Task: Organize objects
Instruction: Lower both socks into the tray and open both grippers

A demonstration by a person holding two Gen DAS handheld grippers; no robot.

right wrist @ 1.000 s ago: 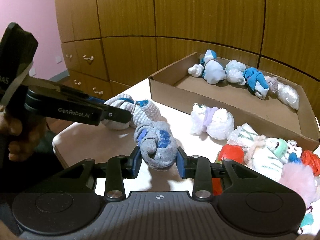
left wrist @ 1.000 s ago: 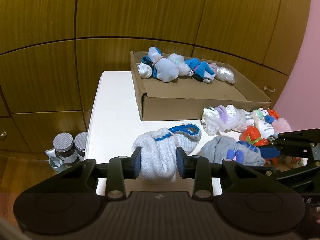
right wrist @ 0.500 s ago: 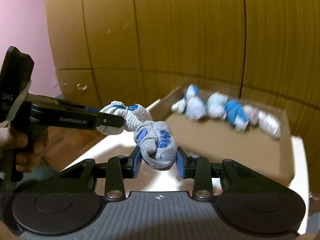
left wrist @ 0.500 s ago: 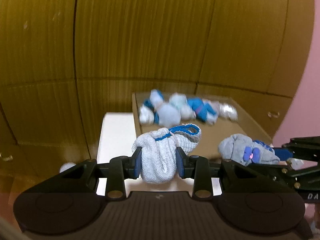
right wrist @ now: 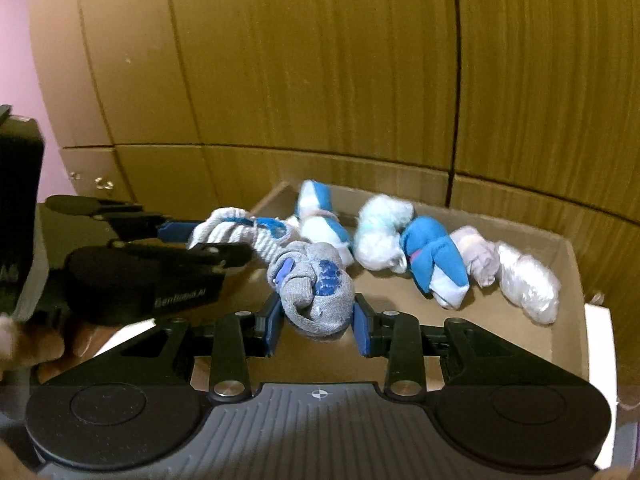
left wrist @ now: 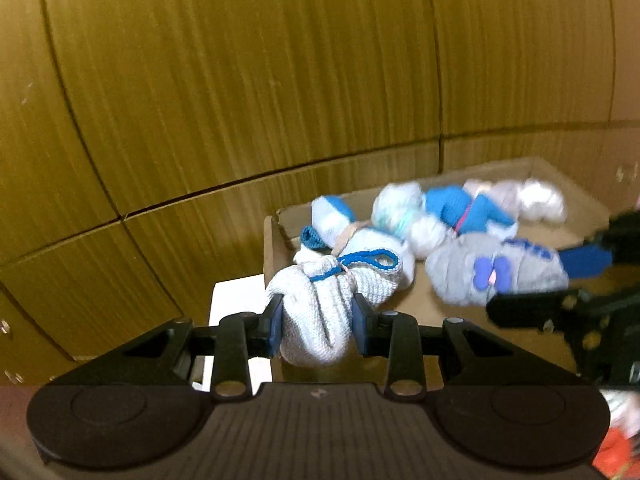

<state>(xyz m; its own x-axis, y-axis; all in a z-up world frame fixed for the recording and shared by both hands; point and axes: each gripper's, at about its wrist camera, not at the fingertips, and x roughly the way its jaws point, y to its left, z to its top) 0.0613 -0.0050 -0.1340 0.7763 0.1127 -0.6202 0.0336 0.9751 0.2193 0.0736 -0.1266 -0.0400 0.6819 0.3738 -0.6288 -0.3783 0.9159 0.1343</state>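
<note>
Both grippers have risen from the table and advanced over the cardboard box since the earlier frames. Left gripper is clamped on the white sock bundle, carried above the box's near-left corner; right gripper is clamped on the grey sock bundle, just to its right over the bare box floor. Row of balled socks lies ahead along the far wall, running left to right. Release probably follows in front of that row.
</note>
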